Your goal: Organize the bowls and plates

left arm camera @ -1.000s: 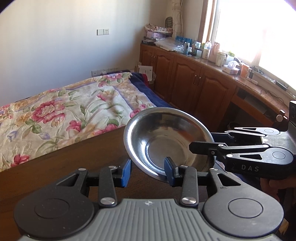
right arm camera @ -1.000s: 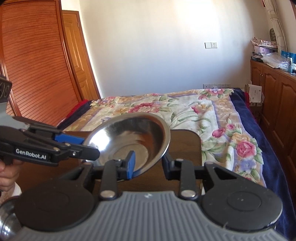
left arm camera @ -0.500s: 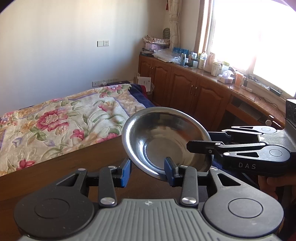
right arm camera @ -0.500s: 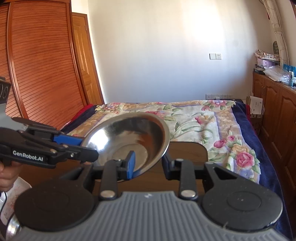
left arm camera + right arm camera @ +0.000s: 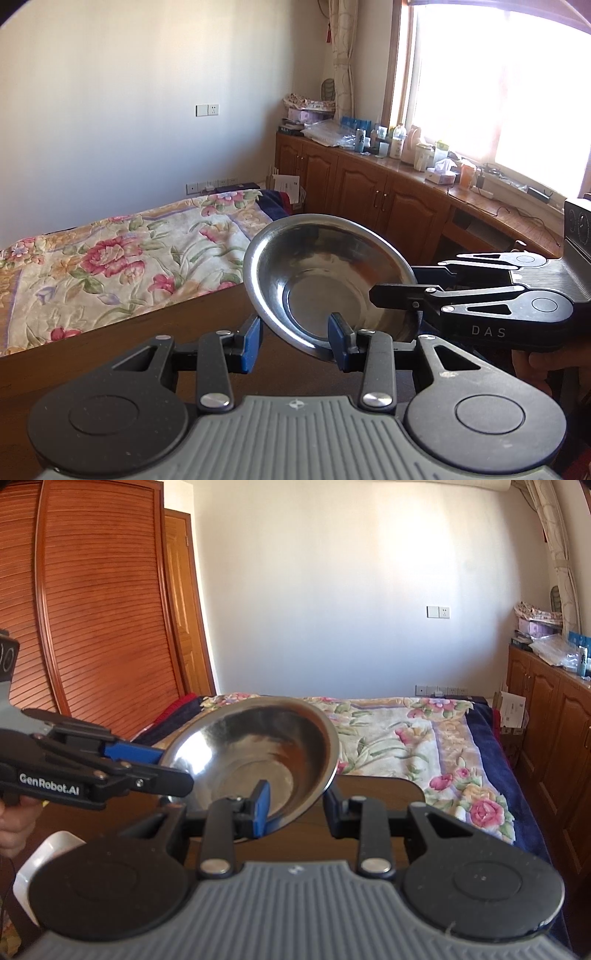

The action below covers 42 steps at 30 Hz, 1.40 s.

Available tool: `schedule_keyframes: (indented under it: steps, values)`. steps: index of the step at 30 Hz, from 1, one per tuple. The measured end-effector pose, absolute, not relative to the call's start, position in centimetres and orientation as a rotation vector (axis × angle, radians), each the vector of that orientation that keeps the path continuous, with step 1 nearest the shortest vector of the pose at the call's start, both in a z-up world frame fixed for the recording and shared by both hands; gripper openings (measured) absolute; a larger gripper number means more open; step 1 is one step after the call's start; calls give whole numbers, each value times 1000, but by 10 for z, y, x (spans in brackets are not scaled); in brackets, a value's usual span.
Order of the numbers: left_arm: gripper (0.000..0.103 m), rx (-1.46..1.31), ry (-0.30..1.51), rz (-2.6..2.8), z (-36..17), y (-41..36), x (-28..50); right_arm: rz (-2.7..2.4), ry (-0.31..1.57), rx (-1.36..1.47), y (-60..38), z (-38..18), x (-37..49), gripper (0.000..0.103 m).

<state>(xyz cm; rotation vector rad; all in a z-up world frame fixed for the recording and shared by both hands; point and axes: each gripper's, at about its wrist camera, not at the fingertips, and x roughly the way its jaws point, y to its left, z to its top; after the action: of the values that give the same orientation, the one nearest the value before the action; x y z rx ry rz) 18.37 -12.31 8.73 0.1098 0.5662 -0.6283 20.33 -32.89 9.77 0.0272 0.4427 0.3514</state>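
A shiny steel bowl (image 5: 328, 280) is held in the air above a brown wooden table (image 5: 110, 332), tilted. In the left wrist view my left gripper (image 5: 295, 341) has its jaws wide apart around the bowl's near rim. My right gripper (image 5: 391, 284) comes in from the right with its jaws around the bowl's right rim. In the right wrist view the bowl (image 5: 255, 753) sits between my right gripper's (image 5: 295, 806) spread jaws, and my left gripper (image 5: 162, 764) reaches to its left rim. Whether either gripper truly clamps the rim I cannot tell.
A white dish (image 5: 44, 860) shows at the lower left of the right wrist view. Behind the table lies a bed with a floral cover (image 5: 110, 258). Wooden cabinets with bottles (image 5: 388, 195) run under the window. A slatted wooden wardrobe (image 5: 92, 609) stands at the left.
Both grippers and the bowl have risen together. The views show more wall and less table. The bowl keeps its place between the jaws.
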Motion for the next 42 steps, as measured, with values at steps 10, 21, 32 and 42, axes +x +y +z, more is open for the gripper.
schedule_keyframes:
  steps: [10,21,32,42]
  values:
    - [40,104,545,-624,92,-105,152,366,425,8,-314,105,181,33]
    - [40,123,542,-608,86,-88,125,397,441,21,-301,101,159,33]
    - [40,106,569,-609,68,-73,114,426,460,19,-287,91,143,33]
    - [40,71,566,-628,49,-64,96,434,485,66,-285,73,127,33]
